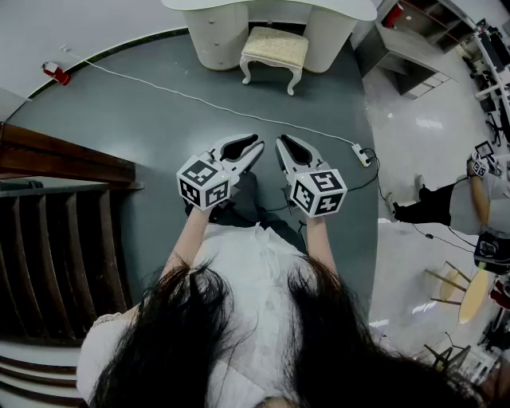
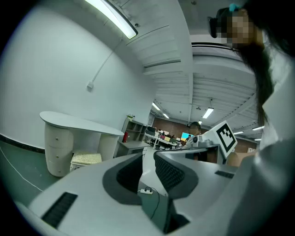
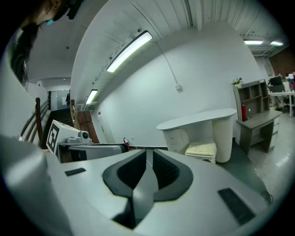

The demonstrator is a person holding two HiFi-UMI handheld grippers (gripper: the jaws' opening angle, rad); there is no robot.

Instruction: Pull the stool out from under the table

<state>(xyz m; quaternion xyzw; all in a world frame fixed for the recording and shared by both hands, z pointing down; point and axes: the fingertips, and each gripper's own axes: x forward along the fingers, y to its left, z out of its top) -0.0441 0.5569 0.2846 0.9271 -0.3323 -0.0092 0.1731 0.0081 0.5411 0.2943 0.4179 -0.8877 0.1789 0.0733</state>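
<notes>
The stool [image 1: 275,49] is white with a cream cushion and stands at the front of the white table [image 1: 271,6], its back part under the tabletop. Both grippers are held side by side well short of it, over the grey floor. My left gripper [image 1: 255,147] and right gripper [image 1: 282,143] point toward the stool, jaws shut with nothing in them. In the left gripper view the left gripper [image 2: 148,156] aims right of the stool [image 2: 86,158] and table [image 2: 76,123]. From the right gripper [image 3: 146,162], the stool [image 3: 201,150] sits below the table [image 3: 198,119], to the right.
A white cable [image 1: 215,103] crosses the floor to a power strip [image 1: 362,155]. A red extinguisher [image 1: 56,73] stands by the left wall. A dark wooden stair railing [image 1: 64,239] fills the left. A grey desk [image 1: 398,48] and another person [image 1: 478,199] are to the right.
</notes>
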